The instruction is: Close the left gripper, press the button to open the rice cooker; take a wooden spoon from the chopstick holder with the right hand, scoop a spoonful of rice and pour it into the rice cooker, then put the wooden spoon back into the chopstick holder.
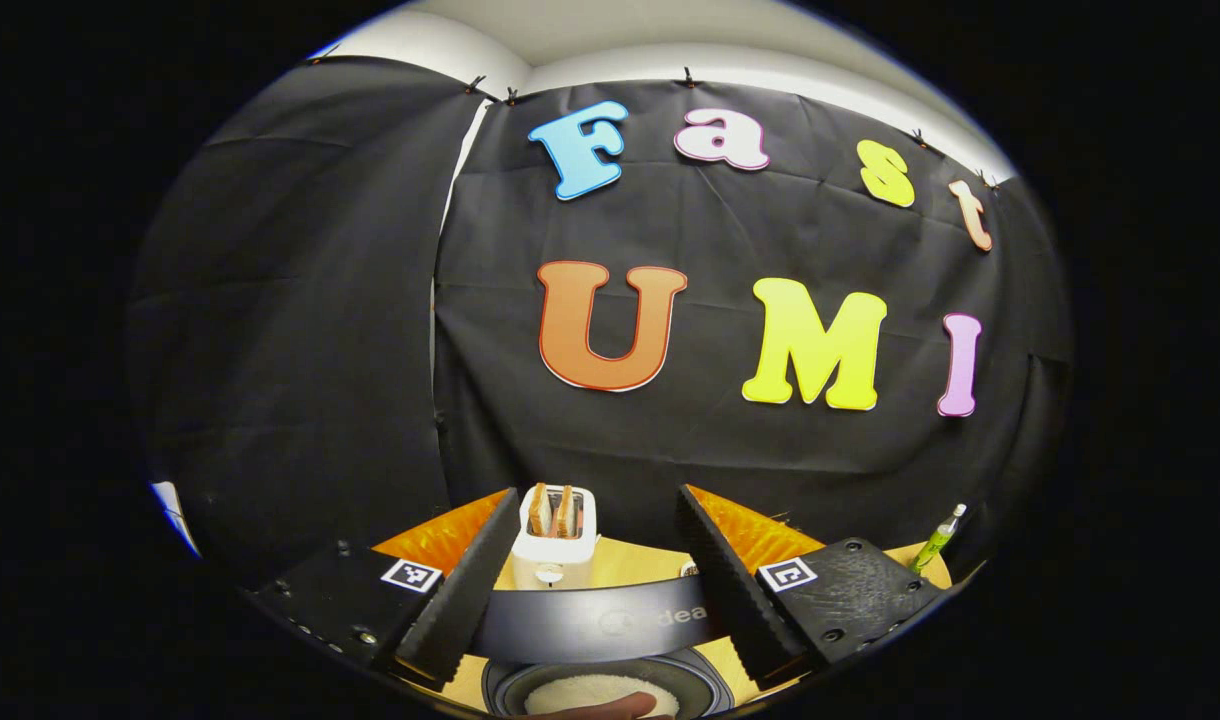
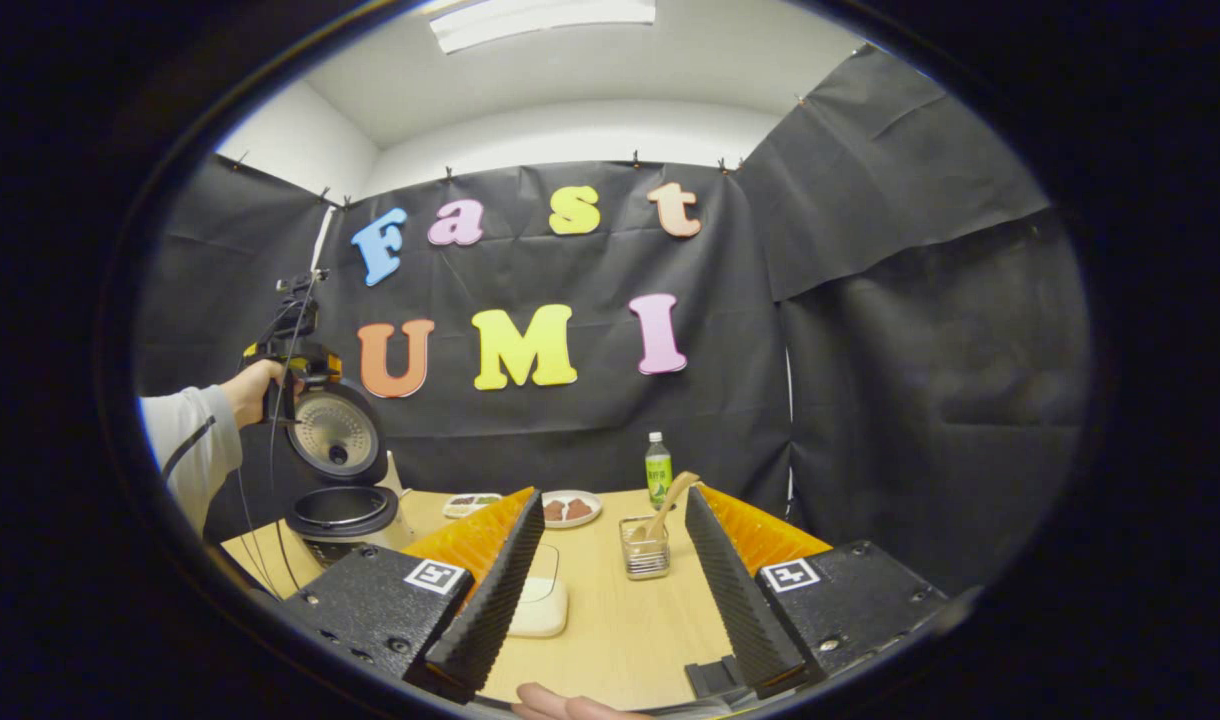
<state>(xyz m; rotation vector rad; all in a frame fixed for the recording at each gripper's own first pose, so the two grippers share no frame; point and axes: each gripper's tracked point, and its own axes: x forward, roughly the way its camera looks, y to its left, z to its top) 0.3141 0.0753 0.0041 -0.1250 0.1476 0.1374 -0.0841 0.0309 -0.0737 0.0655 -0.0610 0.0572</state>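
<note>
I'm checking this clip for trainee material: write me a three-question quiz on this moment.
1. True or false: the rice cooker has its lid up.
2. Where is the wooden spoon? A. In the chopstick holder. B. Between the right gripper's fingers. C. Inside the rice cooker.
3. Fill in: the toaster seen past the left gripper holds slices of ____.

Key: 1 true; 2 A; 3 bread (toast).

black cloth walls (image 2: 910, 330), white ceiling (image 2: 570, 75); wooden table (image 2: 620, 620)
</note>
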